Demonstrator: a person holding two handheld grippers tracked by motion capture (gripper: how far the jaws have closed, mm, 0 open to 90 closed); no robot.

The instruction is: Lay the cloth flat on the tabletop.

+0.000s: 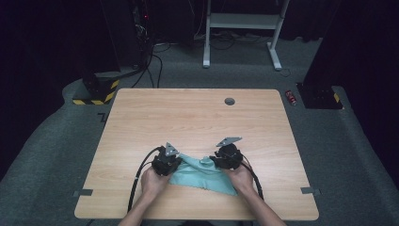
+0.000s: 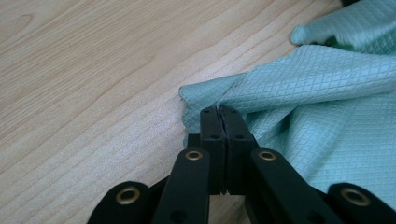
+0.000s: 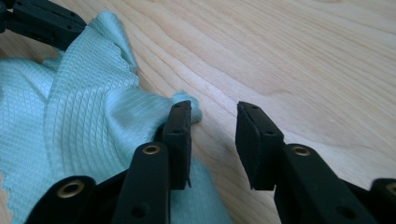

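Rumpled teal cloth [image 1: 202,172] — diamond-quilted weave

Colours on the table

The cloth [image 1: 203,172] is light teal green with a small diamond grid pattern. The table [image 1: 188,117] is pale wood with brown grain lines. Both grippers, left [image 2: 219,112] and right [image 3: 212,116], are black with small brass-coloured rivets. The floor [image 1: 56,141] is dark grey.

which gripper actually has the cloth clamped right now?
The left gripper: its jaws are shut on the edge of the teal cloth. The right gripper stands open, one jaw against the cloth's corner, bare table showing in the gap.
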